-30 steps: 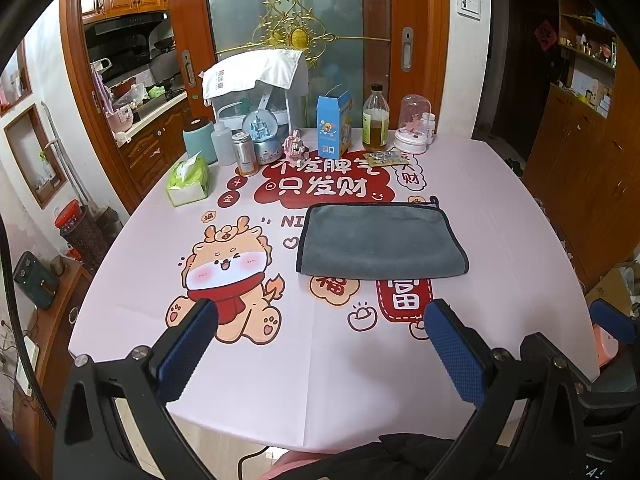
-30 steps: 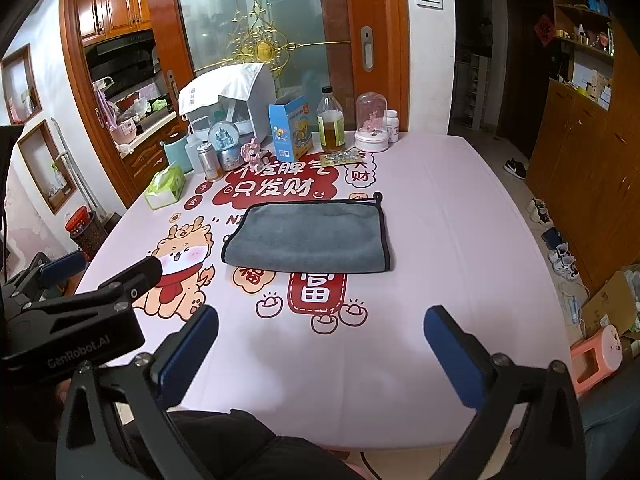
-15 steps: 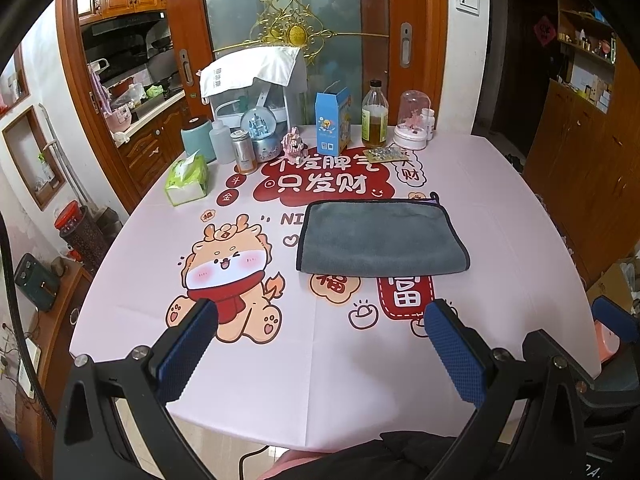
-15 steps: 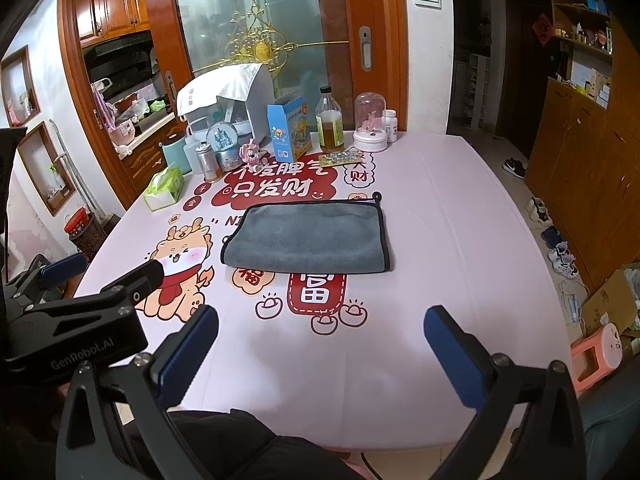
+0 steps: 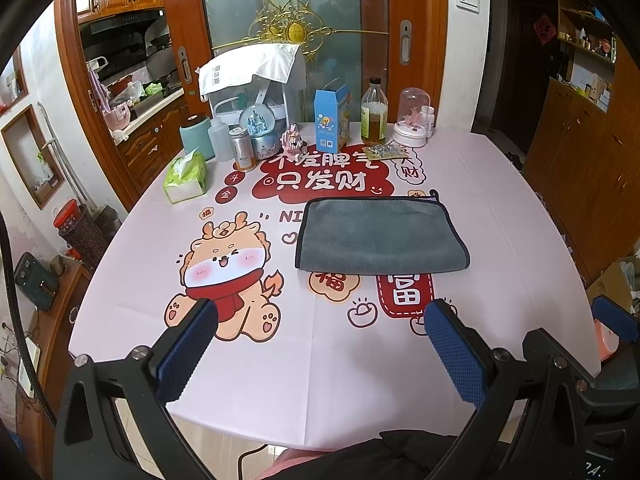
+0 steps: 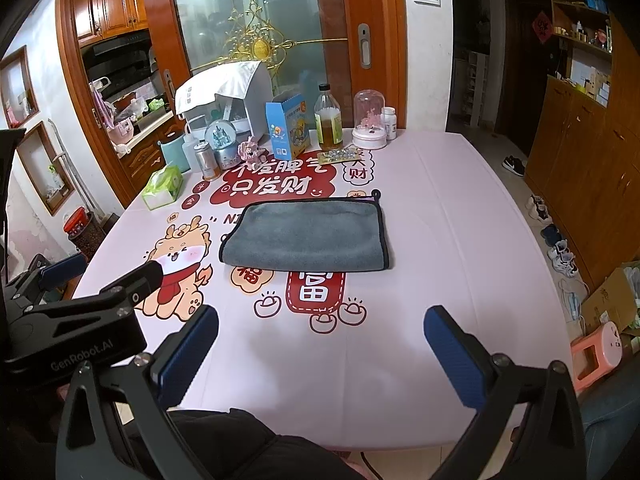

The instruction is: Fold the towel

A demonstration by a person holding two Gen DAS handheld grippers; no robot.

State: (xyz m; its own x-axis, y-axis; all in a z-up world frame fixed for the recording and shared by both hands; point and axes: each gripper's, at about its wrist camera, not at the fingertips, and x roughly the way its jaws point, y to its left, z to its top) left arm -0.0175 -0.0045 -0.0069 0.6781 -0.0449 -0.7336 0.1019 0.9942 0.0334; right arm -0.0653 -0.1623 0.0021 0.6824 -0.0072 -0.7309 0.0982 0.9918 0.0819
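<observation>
While both grippers hang over the near table edge, the towel [image 5: 380, 236] lies flat mid-table, well apart from either, untouched. Left gripper [image 5: 320, 344] is released, jaws spread wide, nothing between them. Right gripper [image 6: 320, 344] likewise released and empty. Towel already looks doubled: rounded fold along the near edge, bound hems on the far and right sides, hang loop [image 6: 376, 193] at the far right corner. Judging by that, another fold probably remains.

Risks:
- Pinching only the top layer at a corner would peel the doubled towel apart instead of folding it.
- The tablecloth [image 5: 320, 380] is thin and loose; a low pinch could catch it with the towel and drag it, which could shake the clutter at the far edge — bottle [image 5: 374, 112], blue box [image 5: 331, 118], snow globe [image 5: 259, 128], tin [image 5: 242, 148].
- Both grippers sit close side by side; the left one shows in the right view [image 6: 80, 320], so reaching in together could make them clash.
- Plush pile may slip from the pads if the grip is shallow.

Hard to make out:
- Layer count at the towel's left edge; cannot tell whether it is folded once or more.
- Towel underside and any label hidden.
- Near table edge hidden behind the gripper bodies and dark clothing.
- Fisheye bends the rim, so table shape is unclear.
</observation>
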